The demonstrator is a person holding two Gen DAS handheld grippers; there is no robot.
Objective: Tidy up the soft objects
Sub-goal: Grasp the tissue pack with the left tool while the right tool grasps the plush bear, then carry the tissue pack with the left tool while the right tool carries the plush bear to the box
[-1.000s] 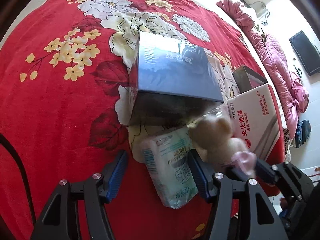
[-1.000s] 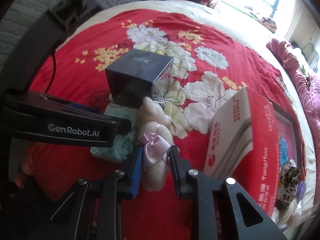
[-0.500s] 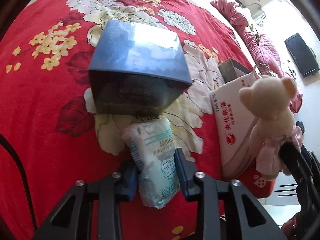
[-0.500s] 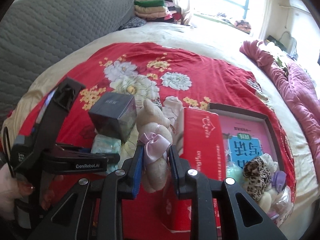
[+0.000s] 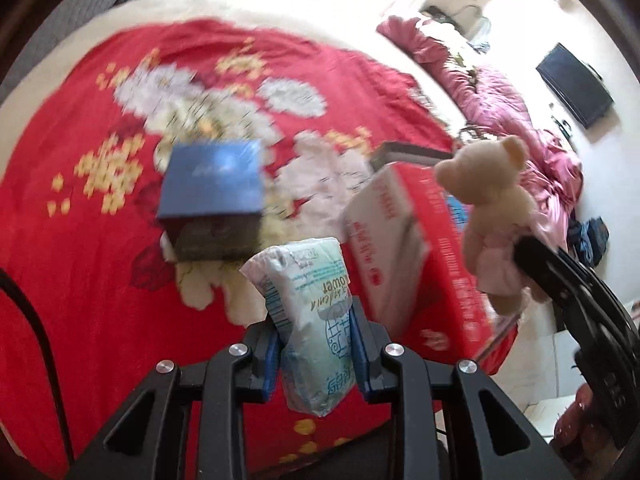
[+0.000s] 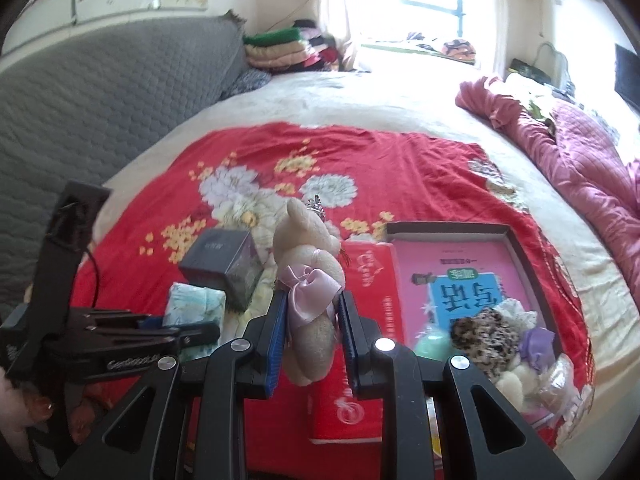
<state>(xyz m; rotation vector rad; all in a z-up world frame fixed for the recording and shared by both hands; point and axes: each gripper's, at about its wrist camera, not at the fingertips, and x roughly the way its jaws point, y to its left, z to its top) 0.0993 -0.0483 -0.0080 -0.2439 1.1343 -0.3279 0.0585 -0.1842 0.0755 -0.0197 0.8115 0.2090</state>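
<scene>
Aloft over red floral spread (image 5: 80, 280): left gripper (image 5: 316, 344) clamps tissue pack (image 5: 312, 304), light, crushable; right gripper (image 6: 312, 332) at 3 o'clock pinches teddy bear (image 6: 308, 264) at waist, soft.

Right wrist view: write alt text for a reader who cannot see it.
The right hand-held gripper clamps a cream teddy bear with a pink bow above a red floral bedspread. To its left, the left hand-held gripper holds a tissue pack; a shallow tray of soft items lies right.
</scene>
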